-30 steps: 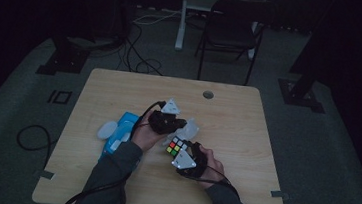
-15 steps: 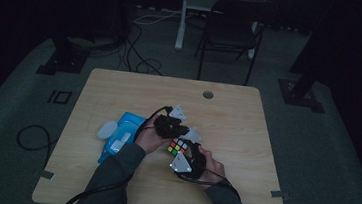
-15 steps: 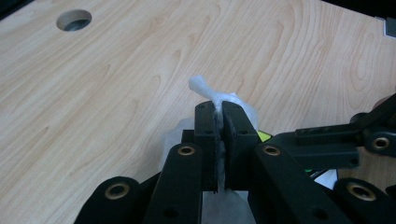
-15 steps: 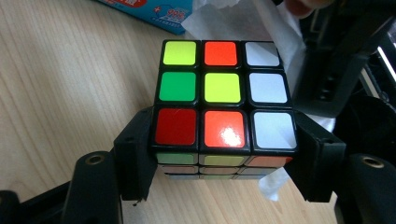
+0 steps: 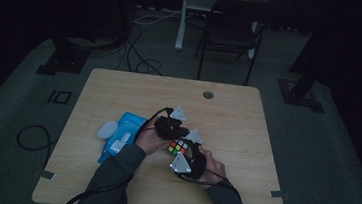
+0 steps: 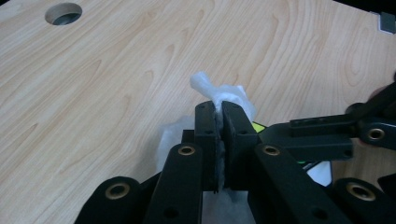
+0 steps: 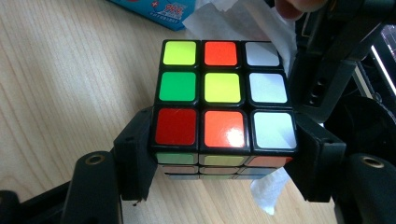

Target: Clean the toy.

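1. Right hand-held gripper (image 7: 224, 154) is clamped on a scrambled plastic 3x3 puzzle cube with black edges (image 7: 224, 95). One black jaw is pressed on each side of its bottom layer. The face toward the camera shows yellow, orange, white, green and red squares.
2. Left hand-held gripper (image 6: 218, 122) has its jaws squeezed together on a crumpled white tissue (image 6: 224, 93). A tuft pokes out past the tips, and more of it bunches underneath.
3. In the high view the two hand-held grippers sit right up against each other over the middle of the bench, left one (image 5: 172, 127) just behind the cube (image 5: 178, 146), right one (image 5: 186, 155) on the near side. In the right gripper view the tissue (image 7: 243, 18) hangs right behind the cube.
4. Further out, a light blue flat tissue pack (image 5: 123, 134) lies on the light wood-grain bench (image 5: 247, 118) just left of the left hand (image 5: 149, 139), with a small white rounded thing (image 5: 107, 129) touching its left edge; can't tell what that is.
5. There's a round cable hole (image 5: 208, 94) near the bench's far edge, well apart from the rest.
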